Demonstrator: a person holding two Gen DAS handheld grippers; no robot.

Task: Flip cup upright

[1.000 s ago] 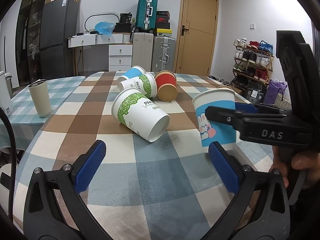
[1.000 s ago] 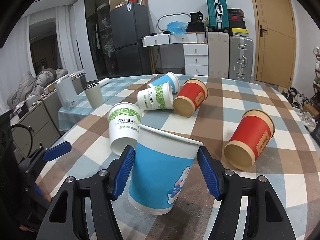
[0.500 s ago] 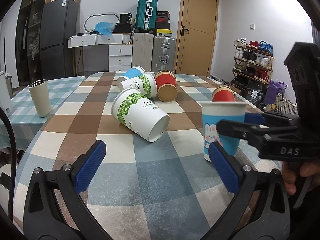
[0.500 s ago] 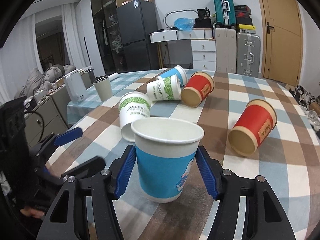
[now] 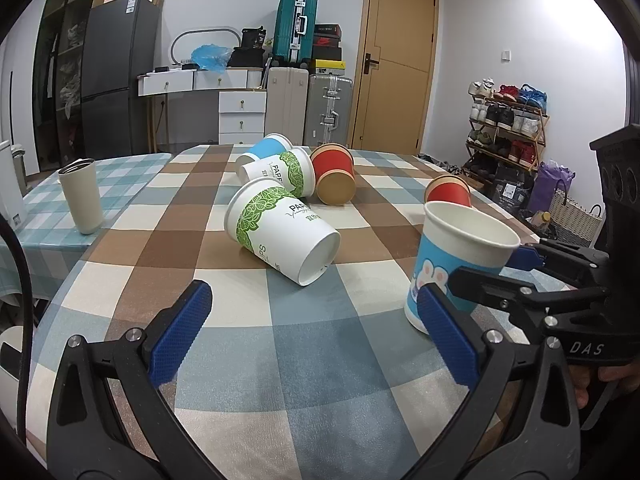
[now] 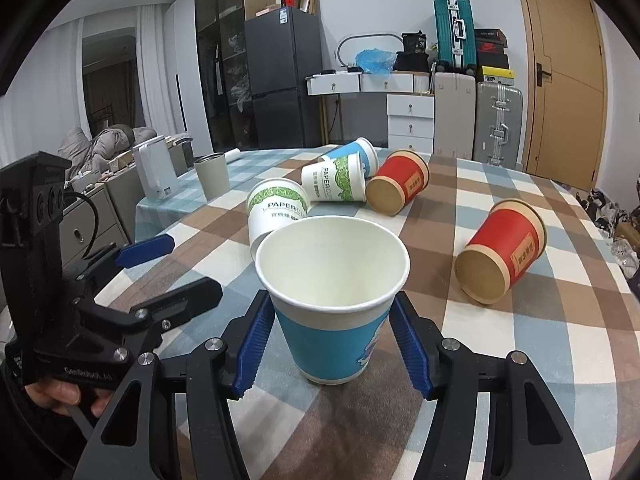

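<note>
A blue paper cup with a rabbit print (image 6: 334, 304) stands mouth up on the checked tablecloth (image 6: 520, 332), leaning a little toward the camera. My right gripper (image 6: 334, 344) is shut on the blue cup, its blue pads (image 6: 256, 344) pressing both sides. The cup also shows at the right of the left wrist view (image 5: 460, 264), with the right gripper (image 5: 520, 276) around it. My left gripper (image 5: 316, 340) is open and empty over the table's near edge, left of the cup.
Several cups lie on their sides: a green-leaf white cup (image 5: 280, 236), a second one (image 5: 280, 174), a blue one (image 5: 266, 148), and two red ones (image 6: 400, 188) (image 6: 504, 252). A beige tumbler (image 5: 82, 196) stands at the left. A white appliance (image 6: 154, 168) stands beyond it.
The right gripper has tipped the blue cup from tilted to upright and lowered it until its base rests on the table. The left gripper has not moved.
</note>
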